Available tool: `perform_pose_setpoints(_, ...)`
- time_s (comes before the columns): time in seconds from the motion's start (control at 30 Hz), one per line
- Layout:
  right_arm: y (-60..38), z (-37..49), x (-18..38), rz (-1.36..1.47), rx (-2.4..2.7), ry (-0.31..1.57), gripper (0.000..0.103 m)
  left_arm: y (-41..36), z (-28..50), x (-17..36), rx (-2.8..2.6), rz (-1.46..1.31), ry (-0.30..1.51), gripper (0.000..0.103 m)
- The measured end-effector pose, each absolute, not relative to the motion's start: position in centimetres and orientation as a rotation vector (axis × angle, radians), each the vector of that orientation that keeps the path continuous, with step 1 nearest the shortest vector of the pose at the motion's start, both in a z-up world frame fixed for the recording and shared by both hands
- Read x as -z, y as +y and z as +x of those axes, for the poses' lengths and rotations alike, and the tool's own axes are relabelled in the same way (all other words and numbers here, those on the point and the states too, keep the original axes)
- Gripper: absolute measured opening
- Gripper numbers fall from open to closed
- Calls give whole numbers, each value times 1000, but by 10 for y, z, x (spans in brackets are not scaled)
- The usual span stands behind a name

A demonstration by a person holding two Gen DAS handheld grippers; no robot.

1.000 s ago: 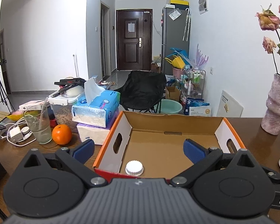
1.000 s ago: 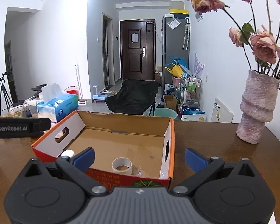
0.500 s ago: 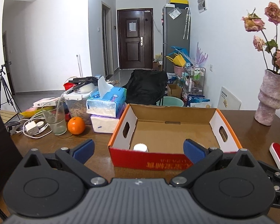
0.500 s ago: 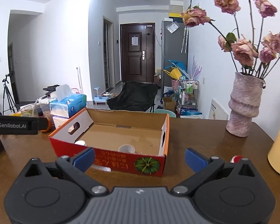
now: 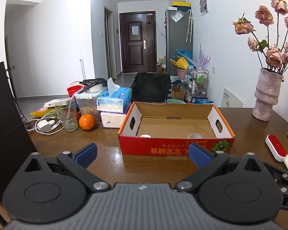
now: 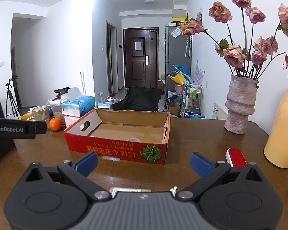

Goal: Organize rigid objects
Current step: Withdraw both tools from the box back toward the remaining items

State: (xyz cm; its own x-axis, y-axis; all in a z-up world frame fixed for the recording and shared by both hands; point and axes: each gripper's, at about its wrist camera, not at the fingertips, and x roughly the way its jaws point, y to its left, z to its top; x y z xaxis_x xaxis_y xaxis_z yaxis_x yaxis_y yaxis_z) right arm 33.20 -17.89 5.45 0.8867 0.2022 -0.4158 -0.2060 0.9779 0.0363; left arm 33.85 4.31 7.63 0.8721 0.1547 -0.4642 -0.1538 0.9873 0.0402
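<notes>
A red-and-orange cardboard box (image 5: 174, 148) (image 6: 115, 148) stands open-topped mid-table. Inside it I see a white ribbed cap (image 5: 145, 136) at the front left and a white roll (image 5: 194, 135) (image 6: 133, 140) at the front right. A red-and-white brush (image 5: 276, 150) (image 6: 236, 157) lies on the table right of the box. My left gripper (image 5: 142, 154) hangs open in front of the box, holding nothing. My right gripper (image 6: 143, 163) is open too, just left of the brush. A flat white item (image 6: 142, 189) lies under it, mostly hidden.
A pink vase (image 6: 240, 105) of dried roses and a yellow flask (image 6: 280, 126) stand at the right. On the left are an orange (image 5: 87, 121), a glass (image 5: 67, 117), stacked tissue packs (image 5: 115, 107), a charger with cables (image 5: 44, 125) and a black panel (image 5: 5, 124).
Both grippers have drawn back from over the box toward the table's near side, staying open. The brush and the flask have come into view.
</notes>
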Motion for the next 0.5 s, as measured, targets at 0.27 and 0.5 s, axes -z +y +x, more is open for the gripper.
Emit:
perform_pose_setpoints(0.27, -179, 296, -47, -22, -218, 438, 103, 44, 299, -68, -165, -12, 502, 103)
perform_pose_setpoints(0.5, -179, 266, -37, -33, -227, 447, 103, 46, 266, -58, -171, -27, 517, 103)
